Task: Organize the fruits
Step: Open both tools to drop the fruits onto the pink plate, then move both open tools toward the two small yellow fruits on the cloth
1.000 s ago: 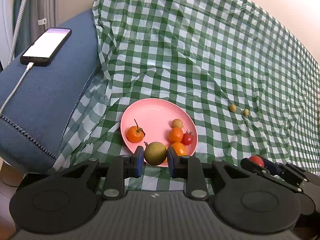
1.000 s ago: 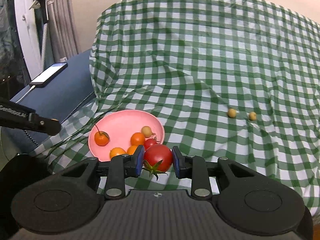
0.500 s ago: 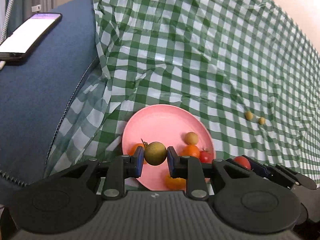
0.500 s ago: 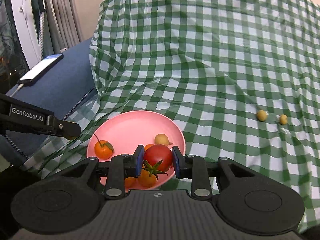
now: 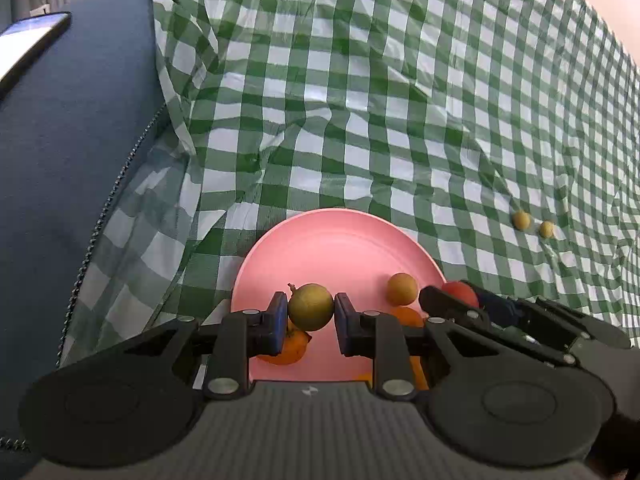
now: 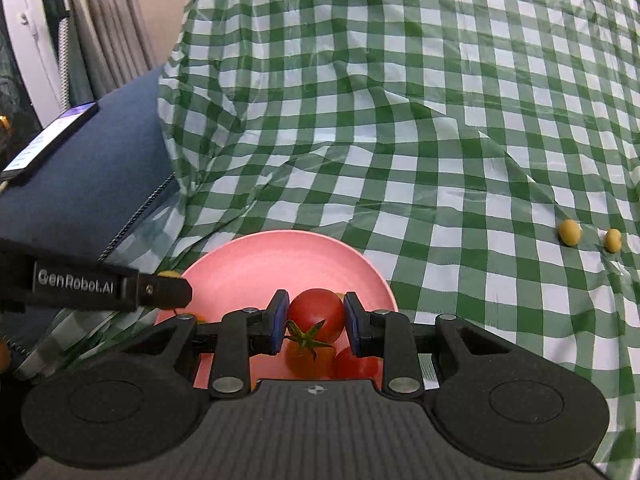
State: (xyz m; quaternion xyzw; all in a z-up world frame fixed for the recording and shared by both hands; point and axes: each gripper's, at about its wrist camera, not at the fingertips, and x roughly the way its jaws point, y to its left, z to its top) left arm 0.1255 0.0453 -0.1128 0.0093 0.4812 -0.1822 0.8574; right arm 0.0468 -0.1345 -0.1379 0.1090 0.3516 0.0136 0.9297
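My left gripper (image 5: 311, 314) is shut on a yellow-green round fruit (image 5: 311, 306) and holds it over the near left part of the pink plate (image 5: 340, 240). My right gripper (image 6: 316, 322) is shut on a red tomato (image 6: 317, 314) with a green calyx, over the near right part of the plate (image 6: 276, 260). On the plate lie an orange (image 5: 286, 350), a small tan fruit (image 5: 401, 289), more oranges and a small tomato (image 6: 356, 364). Two small yellow fruits (image 5: 521, 220) (image 5: 546, 229) lie on the cloth to the right.
A green checked cloth (image 5: 360, 100) covers the surface and rises at the back. A blue cushion (image 5: 60, 140) lies at the left with a phone (image 5: 28, 44) on it. The right gripper's arm (image 5: 520, 320) crosses the left view.
Both grippers moved forward over the plate with their fruits held. The plate now sits closer under the fingers in both views.
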